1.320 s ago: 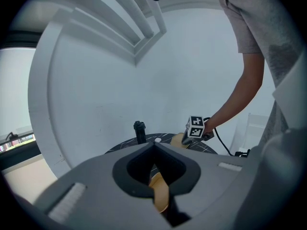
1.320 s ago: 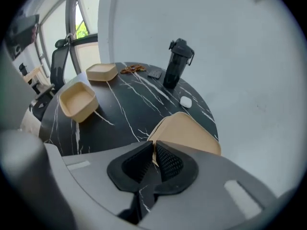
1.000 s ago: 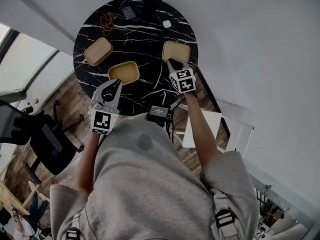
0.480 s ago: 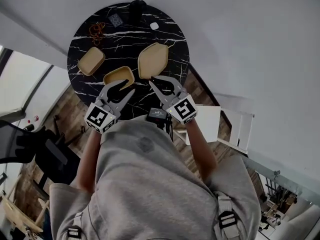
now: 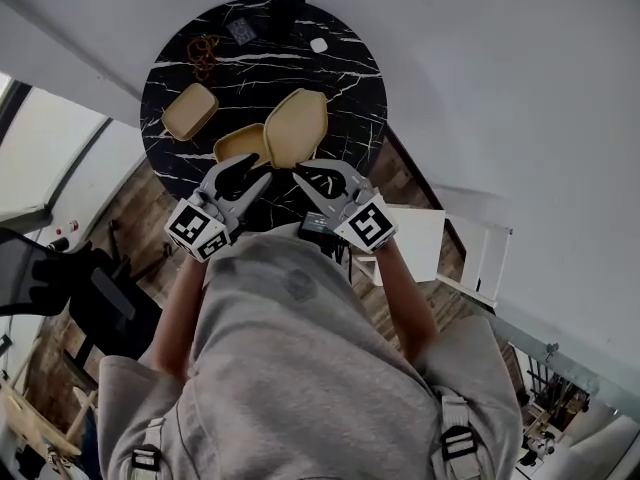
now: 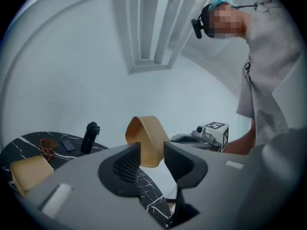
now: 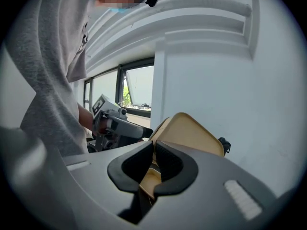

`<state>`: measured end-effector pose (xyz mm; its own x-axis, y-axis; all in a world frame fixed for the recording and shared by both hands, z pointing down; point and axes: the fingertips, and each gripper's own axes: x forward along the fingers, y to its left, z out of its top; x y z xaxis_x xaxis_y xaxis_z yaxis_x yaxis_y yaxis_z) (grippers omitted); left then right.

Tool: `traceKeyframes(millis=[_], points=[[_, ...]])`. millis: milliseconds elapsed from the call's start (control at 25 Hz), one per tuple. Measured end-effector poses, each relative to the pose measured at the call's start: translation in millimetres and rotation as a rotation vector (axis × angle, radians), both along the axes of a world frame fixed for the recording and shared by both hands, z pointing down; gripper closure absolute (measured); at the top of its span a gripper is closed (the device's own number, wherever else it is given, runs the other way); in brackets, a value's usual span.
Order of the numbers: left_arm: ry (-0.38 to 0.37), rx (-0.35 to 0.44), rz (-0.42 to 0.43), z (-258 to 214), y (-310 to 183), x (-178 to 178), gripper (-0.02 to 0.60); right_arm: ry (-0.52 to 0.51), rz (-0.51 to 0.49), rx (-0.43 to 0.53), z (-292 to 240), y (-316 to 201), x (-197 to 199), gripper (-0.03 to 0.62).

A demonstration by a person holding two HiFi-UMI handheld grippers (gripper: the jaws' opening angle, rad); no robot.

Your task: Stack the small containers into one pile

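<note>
Round black marble-look worktop [image 5: 340, 88], glossy, white veins; white walls around it, wood-plank floor [image 5: 130, 203] below at the left, dark-framed window [image 7: 136, 87] in the right gripper view. Three tan containers, all shallow rounded rectangles, matte, smooth, thin raised rim. Left container [image 5: 190, 111] lies flat near the worktop's left edge, apart from the other two. Middle container [image 5: 236, 145] lies flat at the near edge, open side up, long axis roughly left-right with a slight slant. Held container [image 5: 297, 126] is off the surface and tipped up, open side toward the head camera, long axis pointing away from the person toward the far rim. Its left edge overlaps the middle container's right end; contact cannot be told. Right gripper [image 5: 312, 173]: fingers [image 7: 136, 164] nearly closed, pinching the held container's near rim. Left gripper [image 5: 248, 171]: fingers [image 6: 125, 166] have just been opening, now wide apart, nothing pressed between them, tips just beside the middle container. Black bottle [image 5: 288, 3] upright at the far rim, small white object [image 5: 318, 45] near it
</note>
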<state>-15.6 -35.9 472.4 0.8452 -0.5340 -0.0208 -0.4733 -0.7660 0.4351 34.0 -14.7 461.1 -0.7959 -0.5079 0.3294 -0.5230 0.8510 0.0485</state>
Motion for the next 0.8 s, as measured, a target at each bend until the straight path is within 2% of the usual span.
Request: traceKeyframes(millis=[160,240,320,360,400,440,560,600,640,680,720,800], points=[[0.077,-0.065,-0.024,-6,-2,-10,0.49,0.029,-0.094,0.018,5,16,-17,0.559],[0.07,-0.077,-0.029,-2,-3,-13,0.525,0.053,-0.125,0.021,12,20,-23,0.559],[0.03,-0.068,-0.03,5,-1,-15,0.537,0.103,-0.156,0.011,25,24,-28,0.557],[-0.016,-0.058,-0.029,11,0,-16,0.535,0.143,-0.175,0.0,34,27,-28,0.559],[-0.091,-0.038,-0.026,18,1,-15,0.541,0.19,-0.198,-0.007,44,31,-28,0.556],[-0.203,0.0,-0.018,29,4,-15,0.552,0.241,-0.22,-0.008,54,34,-27,0.549],[-0.652,0.218,0.09,67,22,-12,0.563,0.415,-0.265,0.053,78,37,-15,0.5],[-0.776,0.292,0.15,79,29,-10,0.565,0.479,-0.279,0.09,83,35,-11,0.487],[-0.862,0.353,0.209,88,37,-9,0.563,0.537,-0.296,0.129,87,32,-8,0.471],[-0.906,0.402,0.267,94,45,-7,0.565,0.584,-0.318,0.163,90,29,-7,0.46],[-0.909,0.435,0.322,96,54,-4,0.565,0.618,-0.346,0.19,94,28,-8,0.459],[-0.833,0.455,0.41,90,69,5,0.565,0.66,-0.414,0.225,100,28,-11,0.445]])
